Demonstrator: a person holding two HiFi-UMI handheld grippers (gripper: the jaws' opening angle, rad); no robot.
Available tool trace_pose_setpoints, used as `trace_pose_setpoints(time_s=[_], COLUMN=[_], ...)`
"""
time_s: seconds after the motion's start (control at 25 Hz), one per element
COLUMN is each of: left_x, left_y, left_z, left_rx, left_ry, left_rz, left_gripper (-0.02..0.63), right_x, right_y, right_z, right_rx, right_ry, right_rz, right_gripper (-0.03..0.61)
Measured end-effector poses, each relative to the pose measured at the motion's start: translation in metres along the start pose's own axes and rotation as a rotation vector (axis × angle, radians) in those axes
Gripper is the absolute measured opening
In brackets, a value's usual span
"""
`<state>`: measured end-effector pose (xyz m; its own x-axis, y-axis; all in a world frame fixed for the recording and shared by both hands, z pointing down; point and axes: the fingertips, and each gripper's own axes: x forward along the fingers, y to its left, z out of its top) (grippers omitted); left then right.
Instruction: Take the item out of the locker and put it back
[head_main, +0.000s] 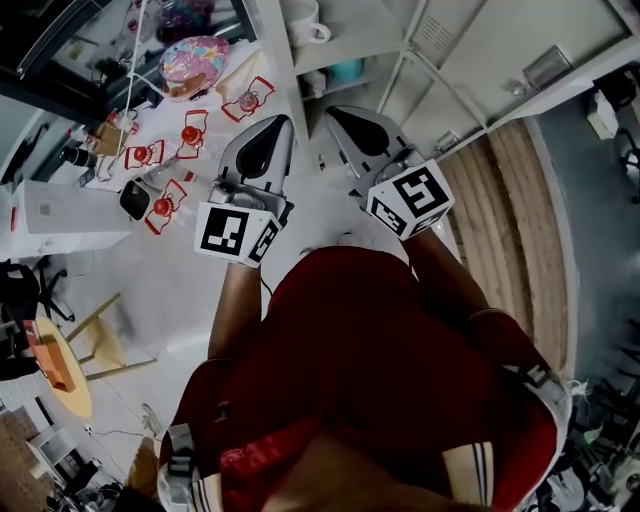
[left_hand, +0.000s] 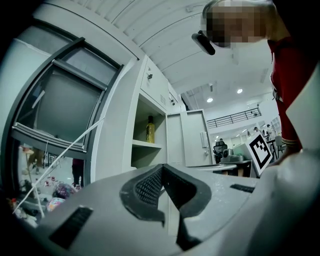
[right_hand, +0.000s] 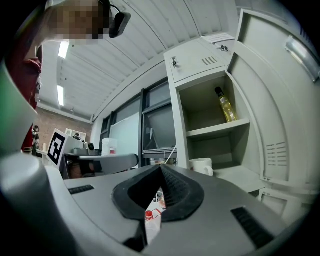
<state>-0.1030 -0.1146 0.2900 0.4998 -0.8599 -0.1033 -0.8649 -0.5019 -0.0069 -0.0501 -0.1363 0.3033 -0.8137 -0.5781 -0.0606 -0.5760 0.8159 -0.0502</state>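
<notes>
Head view: the person is holding the left hand-held gripper (head_main: 283, 125) and the right hand-held gripper (head_main: 332, 112) side by side, both pointing at the open locker (head_main: 360, 38). Neither is carrying anything. A white mug (head_main: 303, 20) is standing on a locker shelf, well beyond both tips.

Left gripper view: the jaws are meeting at their tips with nothing between them. Far ahead, a yellow bottle (left_hand: 150, 129) is standing upright on the upper shelf (left_hand: 146, 144), near its front edge, with the door (left_hand: 192, 137) swung open to the right.

Right gripper view: these jaws are also pressing together, empty. The red-capped bottle (right_hand: 148, 215) showing through the slit below the tips is lying far behind them, not in the grip. The yellow bottle is standing at the right of the upper shelf and the mug is sitting on the shelf below.

Both items are resting inside the locker. That fits an item waiting to be lifted out as well as one already set back, and which of the two the task means is not settled here.

Either way, the tall, narrow bottle is likely to tip easily. Any hold on it is probably safest square around its body, and the shelf lip and door edge need keeping clear.
</notes>
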Motion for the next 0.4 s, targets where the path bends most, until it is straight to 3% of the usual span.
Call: trace_pose_setpoints(time_s=[0.4], left_x=[-0.0013], left_y=[0.0077], left_z=[-0.0014], left_rx=[-0.001], left_ry=[-0.005], left_rz=[0.017], left_gripper=[0.006], right_x=[0.0033], right_y=[0.0014], right_z=[-0.0041], right_rx=[0.013], right_ry=[-0.013], right_rz=[0.003], right_gripper=[-0.002])
